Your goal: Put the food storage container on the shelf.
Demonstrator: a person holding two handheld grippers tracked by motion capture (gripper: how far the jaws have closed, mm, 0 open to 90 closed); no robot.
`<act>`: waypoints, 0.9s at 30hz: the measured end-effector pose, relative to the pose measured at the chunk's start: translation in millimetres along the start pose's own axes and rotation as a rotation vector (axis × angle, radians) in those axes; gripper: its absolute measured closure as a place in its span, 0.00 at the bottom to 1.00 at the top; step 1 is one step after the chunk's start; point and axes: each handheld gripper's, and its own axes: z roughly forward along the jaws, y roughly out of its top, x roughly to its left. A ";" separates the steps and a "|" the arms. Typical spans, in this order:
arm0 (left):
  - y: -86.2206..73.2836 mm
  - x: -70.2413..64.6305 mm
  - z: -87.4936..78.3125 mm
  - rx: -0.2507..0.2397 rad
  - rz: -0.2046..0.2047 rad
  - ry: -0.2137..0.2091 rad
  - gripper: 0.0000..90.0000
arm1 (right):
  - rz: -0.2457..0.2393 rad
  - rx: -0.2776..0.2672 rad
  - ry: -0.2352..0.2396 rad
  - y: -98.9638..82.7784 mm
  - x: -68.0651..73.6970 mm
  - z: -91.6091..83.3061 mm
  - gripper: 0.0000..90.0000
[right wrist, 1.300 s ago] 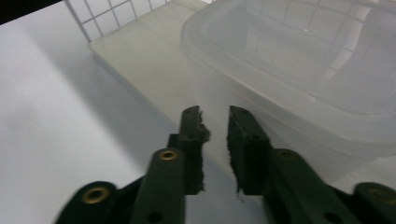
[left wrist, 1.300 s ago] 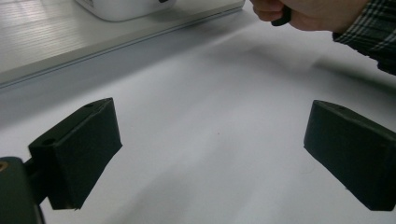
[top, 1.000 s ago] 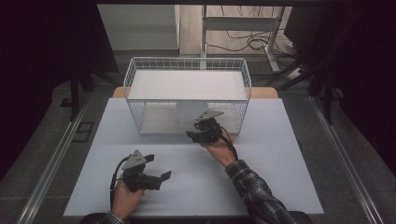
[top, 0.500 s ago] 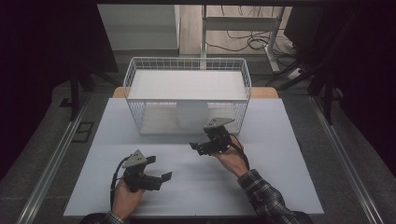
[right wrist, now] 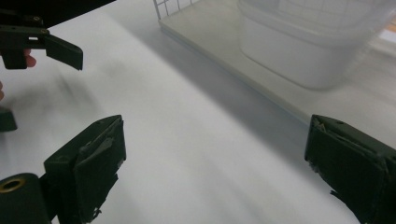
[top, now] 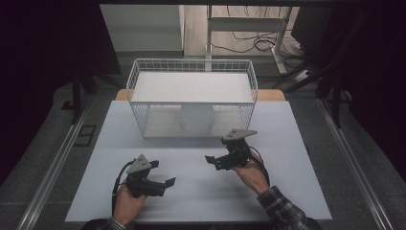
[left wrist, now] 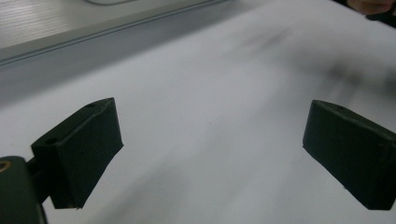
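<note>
A translucent white plastic tub (top: 197, 118), round-sided and smooth, sits on the lower shelf of a white wire-grid basket rack (top: 139, 117) at the far middle of the matte white table (top: 297, 191), with the rack's flat top board above it. The right gripper (top: 214, 161) hovers near its front, jaws just opened wide with nothing between them, worn pads (right wrist: 100, 158) apart. The left gripper (top: 165, 186) rests near left, released and empty.

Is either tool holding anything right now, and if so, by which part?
Nothing is held. The left tool and right tool both stand open over the white table; the right's jaws have just been opening, empty.
</note>
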 end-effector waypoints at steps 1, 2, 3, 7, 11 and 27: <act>0.1 -0.1 -0.4 0.002 0.010 0.003 0.05 | 0.001 -0.008 -0.013 -5.6 -0.3 -4.6 0.04; 0.1 -0.1 -0.4 0.002 0.010 0.003 0.05 | 0.003 -0.009 -0.018 -8.4 0.0 -7.3 0.04; 0.0 -0.6 -1.2 -0.002 0.015 0.009 0.05 | 0.005 -0.013 -0.023 -11.6 0.2 -10.8 0.03; 0.0 -1.4 -3.1 -0.009 0.024 0.013 0.05 | 0.012 -0.019 -0.032 -18.7 1.6 -19.3 0.02; -2.0 -1.6 -6.2 -0.004 0.040 0.031 0.05 | 0.004 -0.020 -0.060 -31.0 3.5 -34.7 0.01; -11.9 0.9 -16.2 0.006 0.055 0.080 0.04 | 0.049 0.044 -0.161 -87.1 -5.1 -71.5 0.00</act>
